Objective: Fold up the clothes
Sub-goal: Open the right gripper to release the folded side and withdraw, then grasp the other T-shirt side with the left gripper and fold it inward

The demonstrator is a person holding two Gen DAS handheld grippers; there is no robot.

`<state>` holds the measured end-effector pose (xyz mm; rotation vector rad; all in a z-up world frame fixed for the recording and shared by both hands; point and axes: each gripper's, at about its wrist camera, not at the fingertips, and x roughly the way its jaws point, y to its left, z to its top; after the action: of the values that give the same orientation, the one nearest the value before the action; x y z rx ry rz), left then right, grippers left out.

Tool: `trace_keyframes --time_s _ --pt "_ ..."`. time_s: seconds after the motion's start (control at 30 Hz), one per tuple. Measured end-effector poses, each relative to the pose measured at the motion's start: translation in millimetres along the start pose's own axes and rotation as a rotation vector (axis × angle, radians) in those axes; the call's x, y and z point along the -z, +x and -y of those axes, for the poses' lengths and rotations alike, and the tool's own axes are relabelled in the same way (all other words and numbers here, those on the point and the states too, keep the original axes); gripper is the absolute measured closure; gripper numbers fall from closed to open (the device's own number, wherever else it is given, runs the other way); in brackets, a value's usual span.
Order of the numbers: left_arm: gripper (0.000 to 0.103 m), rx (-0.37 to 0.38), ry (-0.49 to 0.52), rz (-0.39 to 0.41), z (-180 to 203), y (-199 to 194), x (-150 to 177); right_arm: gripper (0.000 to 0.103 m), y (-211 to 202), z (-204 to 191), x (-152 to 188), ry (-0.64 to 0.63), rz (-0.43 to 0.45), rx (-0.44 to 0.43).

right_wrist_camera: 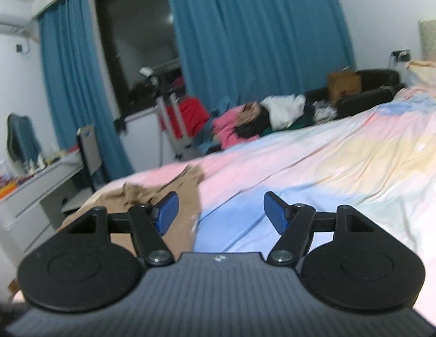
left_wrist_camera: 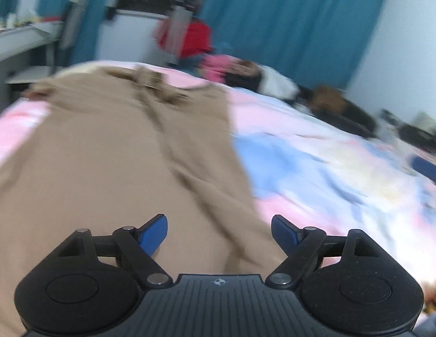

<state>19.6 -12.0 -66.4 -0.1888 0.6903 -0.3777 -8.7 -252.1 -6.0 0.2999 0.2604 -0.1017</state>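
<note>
A tan garment (left_wrist_camera: 105, 151) lies spread on the pastel bedspread (left_wrist_camera: 330, 168), reaching from the near edge to the far end of the bed; a creased seam runs down its middle. My left gripper (left_wrist_camera: 219, 234) hovers open over its near part, nothing between the blue fingers. In the right wrist view the same tan garment (right_wrist_camera: 178, 193) shows at the left, rumpled at its far end. My right gripper (right_wrist_camera: 220, 210) is open above the garment's right edge and the bedspread (right_wrist_camera: 330, 174), holding nothing. Both views are blurred.
A heap of pink, white and dark clothes (right_wrist_camera: 262, 120) lies at the far side of the bed, with a dark couch and brown box (right_wrist_camera: 344, 84) behind. A white desk (right_wrist_camera: 35, 193) stands left. Blue curtains (right_wrist_camera: 260, 42) hang at the window. A red item (left_wrist_camera: 195, 39) sits by a metal stand.
</note>
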Motion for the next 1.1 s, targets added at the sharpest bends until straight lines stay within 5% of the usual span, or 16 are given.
trace_keyframes --time_s 0.23,0.57,0.67,0.7,0.77,0.8,0.83,1.1 --pt "0.028 0.156 0.150 0.010 63.6 13.3 22.7 0.034 -15.1 32.9 -10.1 -0.018 0.035 0.021" --pt "0.035 0.223 0.491 -0.037 100.0 47.4 81.9 0.034 -8.8 51.7 -10.3 0.053 0.041 -0.045" --pt "0.037 0.157 0.557 -0.063 105.3 56.0 92.5 0.034 -0.3 52.6 -7.4 0.059 0.007 -0.039" --pt "0.046 0.138 0.566 -0.076 104.8 59.4 94.3 0.034 2.2 53.6 -6.0 0.063 -0.006 -0.032" --pt "0.059 0.131 0.545 -0.077 100.1 62.0 93.9 0.034 7.2 55.6 -3.2 0.074 -0.030 -0.017" --pt "0.078 0.130 0.524 -0.065 97.1 59.7 91.0 0.034 9.2 56.5 -1.8 0.080 -0.039 -0.010" --pt "0.086 0.130 0.503 -0.052 94.2 57.2 88.0 0.034 11.2 57.3 -0.4 0.085 -0.048 -0.003" --pt "0.094 0.161 0.093 -0.002 37.7 -10.3 40.8 0.034 12.1 58.0 5.9 0.089 -0.081 0.030"
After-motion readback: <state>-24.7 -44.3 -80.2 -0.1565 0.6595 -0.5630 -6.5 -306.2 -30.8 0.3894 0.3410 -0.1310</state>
